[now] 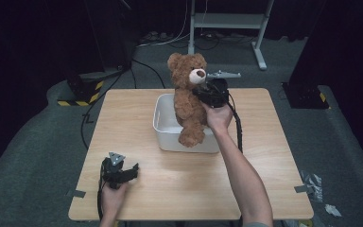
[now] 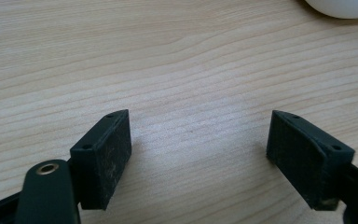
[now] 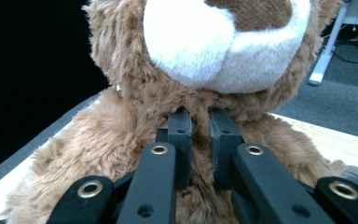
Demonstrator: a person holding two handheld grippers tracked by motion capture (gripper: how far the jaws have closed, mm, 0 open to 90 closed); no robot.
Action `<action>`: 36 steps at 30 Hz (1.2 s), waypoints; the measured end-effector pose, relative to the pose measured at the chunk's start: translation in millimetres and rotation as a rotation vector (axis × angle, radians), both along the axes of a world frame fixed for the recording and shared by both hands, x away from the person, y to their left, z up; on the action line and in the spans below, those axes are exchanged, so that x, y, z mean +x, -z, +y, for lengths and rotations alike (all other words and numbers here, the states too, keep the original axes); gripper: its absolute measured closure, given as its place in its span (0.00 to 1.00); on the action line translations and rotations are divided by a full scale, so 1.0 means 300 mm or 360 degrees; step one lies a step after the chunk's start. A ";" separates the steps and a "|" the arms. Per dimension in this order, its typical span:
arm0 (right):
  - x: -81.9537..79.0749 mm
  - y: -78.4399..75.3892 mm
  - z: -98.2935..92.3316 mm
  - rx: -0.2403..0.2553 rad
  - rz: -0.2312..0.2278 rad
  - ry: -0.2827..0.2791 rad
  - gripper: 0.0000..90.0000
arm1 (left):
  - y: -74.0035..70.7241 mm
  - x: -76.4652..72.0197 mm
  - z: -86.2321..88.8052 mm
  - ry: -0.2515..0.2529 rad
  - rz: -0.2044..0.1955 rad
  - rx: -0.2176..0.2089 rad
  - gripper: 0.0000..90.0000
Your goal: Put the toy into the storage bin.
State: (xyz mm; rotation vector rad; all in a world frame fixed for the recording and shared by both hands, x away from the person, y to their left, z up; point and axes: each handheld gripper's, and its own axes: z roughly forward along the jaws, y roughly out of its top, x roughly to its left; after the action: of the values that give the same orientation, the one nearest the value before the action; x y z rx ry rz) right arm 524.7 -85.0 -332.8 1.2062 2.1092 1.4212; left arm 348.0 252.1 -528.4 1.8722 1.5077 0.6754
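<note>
Right gripper (image 3: pixel 200 140) fingers (image 3: pixel 181 135) pinched narrow on a tuft of fur at the chest of the fluffy brown plush teddy bear with white muzzle (image 1: pixel 188 92), just below the chin; pads nearly together with plush between. Bear held upright, head well above the rim of the white rectangular plastic tub (image 1: pixel 163 124), lower body and one leg hanging down inside and against the tub's near wall. Tub standing near the middle of the light wooden table (image 1: pixel 189 184), toward its far edge. Right hand (image 1: pixel 217 116) wrapped round the gripper body beside the bear, forearm reaching in from the near right corner.

Left gripper (image 2: pixel 198 149) fingers (image 2: pixel 107 154) spread wide, nothing between them, only bare wood grain below. Resting low over the near left part of the table, well apart from tub and bear; left hand (image 1: pixel 112 196) at the table's near edge. Edge of the white tub visible at the upper right corner of the left gripper view.
</note>
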 end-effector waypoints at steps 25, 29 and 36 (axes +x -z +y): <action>-0.002 0.043 -0.002 -0.0041 0.0025 -0.0006 1.00 | -0.001 0.000 0.001 0.0005 0.0005 0.0008 0.24; -0.002 0.045 -0.004 -0.0047 0.0037 -0.0011 1.00 | -0.001 0.000 0.002 0.0004 0.0005 0.0008 0.24; -0.006 0.045 -0.002 -0.0059 0.0038 -0.0019 1.00 | -0.001 0.000 0.002 0.0005 0.0005 0.0009 0.25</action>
State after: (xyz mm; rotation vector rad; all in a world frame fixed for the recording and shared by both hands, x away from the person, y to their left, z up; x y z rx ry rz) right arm 523.0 -85.5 -346.4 1.2043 2.1524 1.3732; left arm 347.9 252.7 -528.2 1.8805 1.5059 0.6762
